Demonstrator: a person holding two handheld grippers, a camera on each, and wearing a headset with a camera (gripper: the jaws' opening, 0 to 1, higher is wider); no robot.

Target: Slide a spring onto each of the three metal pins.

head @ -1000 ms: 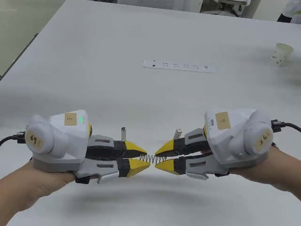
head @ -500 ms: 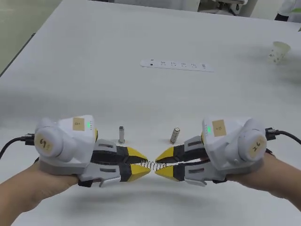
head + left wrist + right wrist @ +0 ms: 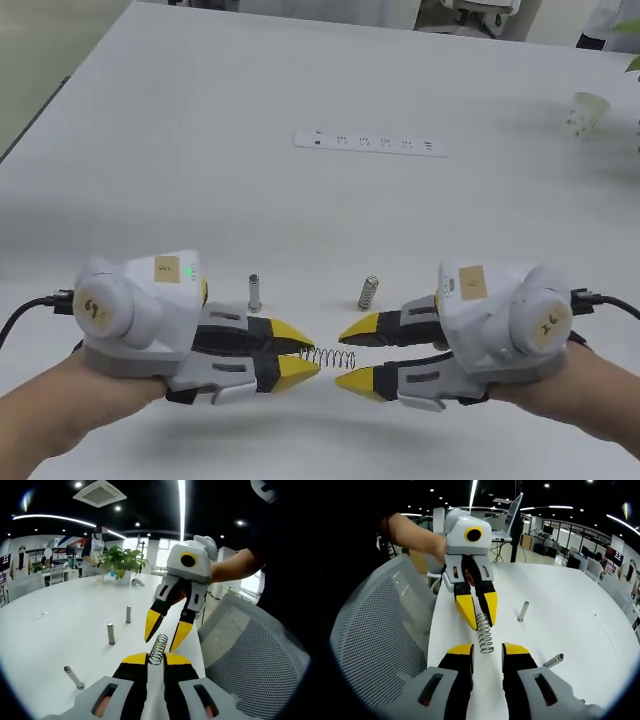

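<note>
My left gripper is shut on one end of a loose spring, held level above the table. My right gripper faces it tip to tip and is open, with its jaws on either side of the spring's free end. Behind the tips, a bare metal pin stands upright. A pin wearing a spring stands to its right. In the left gripper view a second pin with a spring stands farther back.
A white power strip lies across the middle of the white table. A paper cup stands at the far right. A mesh chair sits beside the table's near edge. A potted plant stands at the table's end.
My right gripper has opened and let go of its end of the spring, which both grippers held before. The left gripper still grips it. Both grippers sit slightly lower in view.
</note>
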